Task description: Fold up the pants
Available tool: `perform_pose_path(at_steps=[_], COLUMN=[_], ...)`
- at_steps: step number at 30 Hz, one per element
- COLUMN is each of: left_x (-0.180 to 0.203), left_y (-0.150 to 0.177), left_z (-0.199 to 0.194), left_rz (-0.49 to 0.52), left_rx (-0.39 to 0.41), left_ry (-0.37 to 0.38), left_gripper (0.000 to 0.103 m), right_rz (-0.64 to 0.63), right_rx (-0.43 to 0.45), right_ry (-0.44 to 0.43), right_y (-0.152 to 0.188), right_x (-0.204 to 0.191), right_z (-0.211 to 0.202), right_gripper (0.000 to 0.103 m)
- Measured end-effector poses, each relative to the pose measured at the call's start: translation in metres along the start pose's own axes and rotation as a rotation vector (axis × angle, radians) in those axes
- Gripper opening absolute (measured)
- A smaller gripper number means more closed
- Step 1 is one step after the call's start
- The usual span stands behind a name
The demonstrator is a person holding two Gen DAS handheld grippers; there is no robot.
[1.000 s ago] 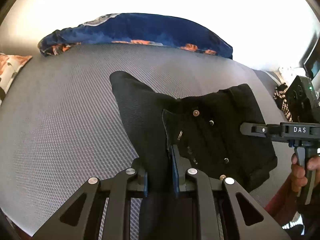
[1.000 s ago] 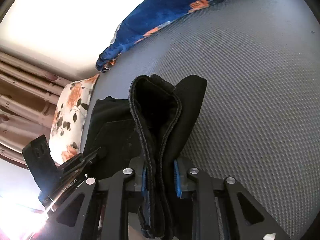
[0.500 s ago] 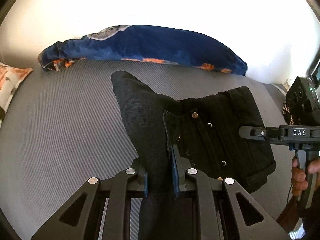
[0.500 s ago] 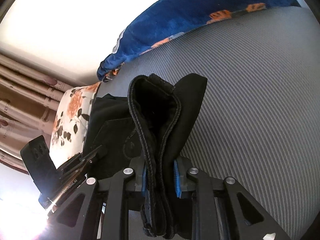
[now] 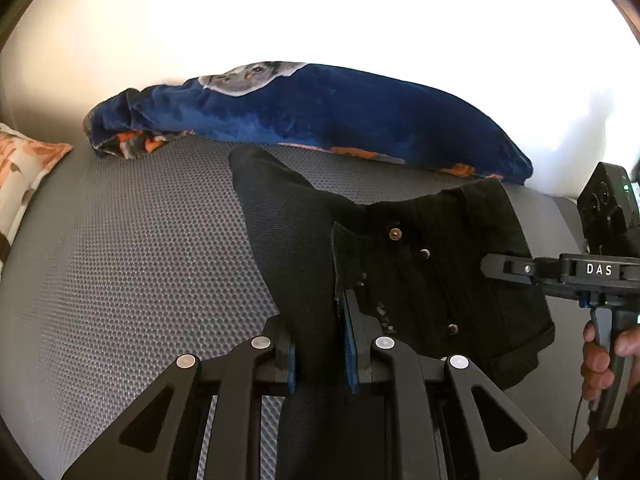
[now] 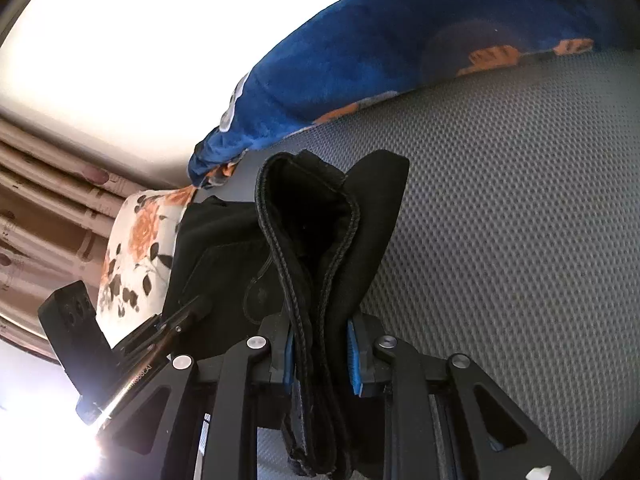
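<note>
Two grippers each clamp a bunch of the same black pants above a grey mattress whose cover has a fine honeycomb weave. Ahead of the left gripper, its blue-padded fingers press a thick fold of the dark cloth, which rises forward into a rounded peak. To that claw's right the pants spread out flat, showing metal rivets and a button along the fly and a turned-up hem near the right gripper, whose black body bears the letters DAS. A hand grips its handle at the far right edge.

From the right wrist view, the right gripper pinches a stitched band of the pants, the ribbed seam looping upward in a hollow arch just ahead of the pads. Left of this claw the rest of the garment hangs slack, with the left gripper touching it.

Beyond both claws, a plush blue blanket with orange patches lies bunched along the mattress's far edge. A floral pillow, white with orange blooms, sits far left of it.
</note>
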State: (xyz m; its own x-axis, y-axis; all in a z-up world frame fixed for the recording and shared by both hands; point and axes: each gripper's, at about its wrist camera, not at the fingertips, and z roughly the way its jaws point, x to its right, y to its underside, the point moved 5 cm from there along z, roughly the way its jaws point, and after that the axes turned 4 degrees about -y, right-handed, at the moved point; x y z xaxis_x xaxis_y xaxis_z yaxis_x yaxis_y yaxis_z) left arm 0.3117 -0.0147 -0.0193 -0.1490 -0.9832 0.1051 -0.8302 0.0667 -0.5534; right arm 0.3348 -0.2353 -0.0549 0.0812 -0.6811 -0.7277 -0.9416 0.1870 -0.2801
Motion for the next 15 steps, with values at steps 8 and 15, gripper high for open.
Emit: perform_pose_path(at_steps=[8, 15], left_x=[-0.028, -0.024], left_y=[0.029, 0.035], left_z=[0.043, 0.044], left_rz=[-0.031, 0.018], left_rx=[-0.066, -0.031], left_ry=[-0.082, -0.173], left_gripper=[0.048, 0.064], right_rz=[-0.114, -0.169], right_rx=[0.005, 0.017], right_ry=[0.278, 0.336], right_y=[0.010, 0.028], right_x=[0.032, 0.034], right_z=[0.023, 0.015], right_gripper=[0.054, 0.061])
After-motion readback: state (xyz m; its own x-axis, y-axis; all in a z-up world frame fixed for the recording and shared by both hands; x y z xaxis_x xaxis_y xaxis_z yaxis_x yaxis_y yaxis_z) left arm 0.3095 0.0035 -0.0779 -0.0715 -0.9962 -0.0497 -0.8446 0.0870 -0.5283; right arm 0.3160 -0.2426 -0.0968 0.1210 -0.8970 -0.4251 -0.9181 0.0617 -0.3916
